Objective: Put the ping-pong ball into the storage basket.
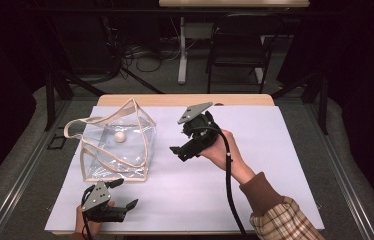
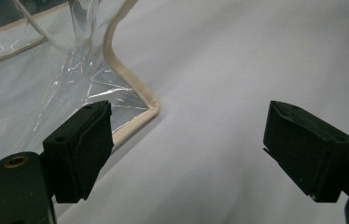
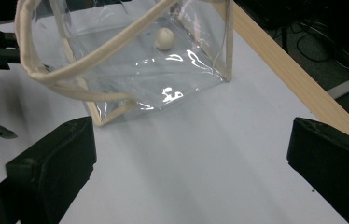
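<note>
We see both grippers spread with nothing between their jaws: right gripper [image 1: 181, 142] just right of the clear bag [image 1: 117, 145], left gripper [image 1: 120, 196] near its front corner. A small ball [image 1: 119, 136] lies inside.

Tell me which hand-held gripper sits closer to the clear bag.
The left hand-held gripper: one jaw overlaps the clear bag's near corner, while the right hand-held gripper stands apart beside it.
</note>
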The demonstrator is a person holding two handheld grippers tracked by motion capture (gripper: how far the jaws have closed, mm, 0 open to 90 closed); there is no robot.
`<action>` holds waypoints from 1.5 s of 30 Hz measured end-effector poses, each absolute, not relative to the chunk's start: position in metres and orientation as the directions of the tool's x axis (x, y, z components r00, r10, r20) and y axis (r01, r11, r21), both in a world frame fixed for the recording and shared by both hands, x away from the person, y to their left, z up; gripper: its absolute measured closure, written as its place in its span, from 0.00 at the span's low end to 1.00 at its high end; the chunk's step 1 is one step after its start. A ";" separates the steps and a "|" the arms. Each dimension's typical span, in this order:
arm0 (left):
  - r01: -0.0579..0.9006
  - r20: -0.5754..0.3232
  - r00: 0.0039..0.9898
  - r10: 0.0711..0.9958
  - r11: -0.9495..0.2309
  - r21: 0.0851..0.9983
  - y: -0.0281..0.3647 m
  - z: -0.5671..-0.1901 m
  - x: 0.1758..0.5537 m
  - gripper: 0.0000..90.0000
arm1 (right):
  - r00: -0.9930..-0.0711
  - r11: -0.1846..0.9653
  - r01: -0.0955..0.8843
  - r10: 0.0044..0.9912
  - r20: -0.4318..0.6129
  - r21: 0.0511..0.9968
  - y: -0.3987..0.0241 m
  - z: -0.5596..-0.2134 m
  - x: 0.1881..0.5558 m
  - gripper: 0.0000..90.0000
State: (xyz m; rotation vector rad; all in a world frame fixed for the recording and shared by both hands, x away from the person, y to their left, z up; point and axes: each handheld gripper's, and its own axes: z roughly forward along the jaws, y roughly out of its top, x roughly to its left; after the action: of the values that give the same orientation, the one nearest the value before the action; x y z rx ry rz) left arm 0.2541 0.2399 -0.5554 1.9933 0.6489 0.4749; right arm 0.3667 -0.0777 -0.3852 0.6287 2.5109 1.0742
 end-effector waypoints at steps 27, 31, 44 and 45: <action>0.245 0.065 0.787 0.614 -0.408 0.880 0.238 -0.556 0.255 0.18 | -0.768 0.558 0.318 0.626 -0.137 0.766 -0.152 -0.428 0.340 0.01; 0.244 0.064 0.789 0.611 -0.407 0.880 0.238 -0.556 0.255 0.18 | -0.753 0.543 0.319 0.643 -0.141 0.777 -0.160 -0.435 0.335 0.01; 0.247 0.064 0.789 0.611 -0.411 0.877 0.237 -0.556 0.255 0.18 | -0.719 0.520 0.361 0.684 -0.124 0.774 -0.190 -0.458 0.321 0.01; 0.247 0.065 0.790 0.610 -0.412 0.877 0.237 -0.556 0.256 0.18 | -0.716 0.518 0.364 0.687 -0.123 0.774 -0.192 -0.460 0.320 0.01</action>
State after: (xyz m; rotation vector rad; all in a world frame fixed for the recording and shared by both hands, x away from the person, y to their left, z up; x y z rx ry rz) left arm 0.2555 0.2370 -0.5563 2.0009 0.6405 0.4681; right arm 0.3198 -0.1920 -0.4601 0.8638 2.3453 1.0549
